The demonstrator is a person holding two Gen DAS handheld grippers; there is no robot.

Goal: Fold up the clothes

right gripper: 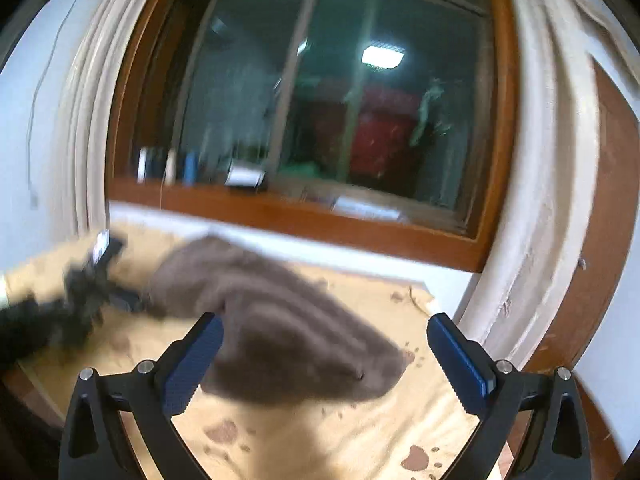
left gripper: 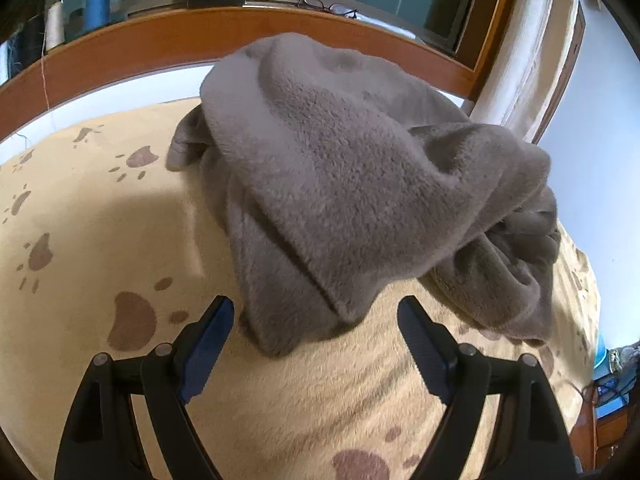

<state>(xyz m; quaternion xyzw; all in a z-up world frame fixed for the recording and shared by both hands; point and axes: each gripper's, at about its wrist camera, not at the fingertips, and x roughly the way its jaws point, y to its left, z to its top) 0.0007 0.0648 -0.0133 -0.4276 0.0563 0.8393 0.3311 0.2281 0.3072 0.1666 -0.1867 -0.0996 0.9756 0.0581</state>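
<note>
The grey fleece garment (left gripper: 360,200) lies in a loose, rumpled heap on the tan bedspread (left gripper: 100,220), straight ahead of the left tongs (left gripper: 316,312) and just beyond their tips: its nearest rounded fold hangs down between the two fingers' line without touching either blue pad (left gripper: 208,344). Those jaws stand wide apart with nothing in them. The right tongs (right gripper: 324,332) are opened as wide, also empty, and look over the same garment (right gripper: 280,320) from further back and at a flatter angle, so I judge the left hand the nearer one for a first pinch. From the right-hand view the heap runs long, from the far left, where the other tongs show as a dark blur (right gripper: 92,292) at its end, down to a tapered corner near the right tongs' side; that view is smeared, so finer detail is lost. The cloth is thick, plush and matt, with soft rolled edges and deep creases, bunched into a knot on the side away from the left tongs' left finger; it should give and slump under a grip rather than hold shape. The bedspread is a short-piled fabric printed with brown paw marks, lying flat, with a wooden window sill (left gripper: 200,36) behind the heap
</note>
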